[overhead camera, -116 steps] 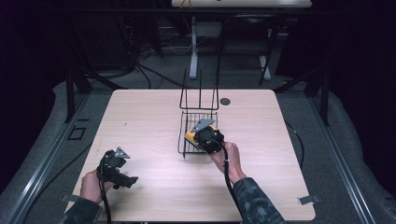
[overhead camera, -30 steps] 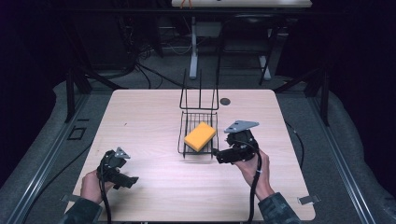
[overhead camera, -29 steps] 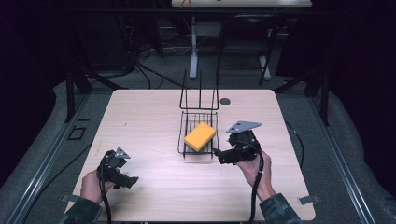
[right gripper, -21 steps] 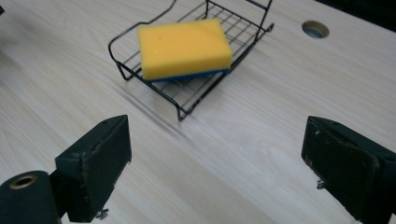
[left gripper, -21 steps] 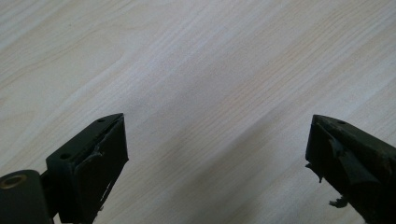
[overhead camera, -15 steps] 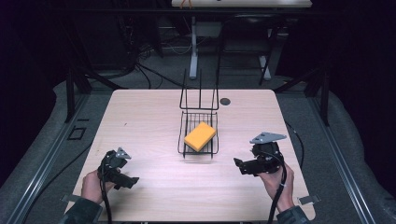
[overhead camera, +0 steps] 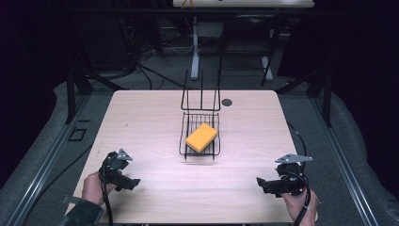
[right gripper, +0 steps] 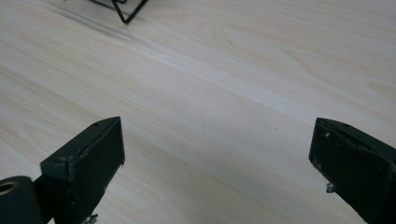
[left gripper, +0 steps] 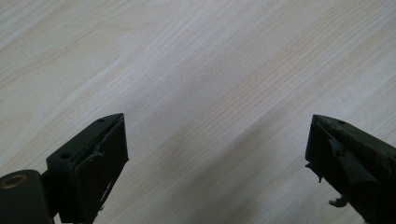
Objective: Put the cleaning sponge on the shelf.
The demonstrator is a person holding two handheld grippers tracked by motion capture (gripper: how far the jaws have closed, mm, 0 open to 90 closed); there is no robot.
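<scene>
Nearest the person, the left gripper [overhead camera: 123,176] sat parked over the near-left table [overhead camera: 150,117], jaws spread wide with nothing but bare wood between them, seemingly just kept out of the way. The right gripper [overhead camera: 266,182] hung over the near-right corner, its jaws having just been opening, nothing between them. Farther out, mid-table, the yellow sponge [overhead camera: 202,137] lay flat inside the black wire basket [overhead camera: 184,141], apparently its intended resting place.

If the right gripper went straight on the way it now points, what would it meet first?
Most likely the bare wooden table. The right gripper has open fingers with only tabletop between and ahead of them; the wire basket lies off to the upper left of that line, though depth is hard to judge.
</scene>
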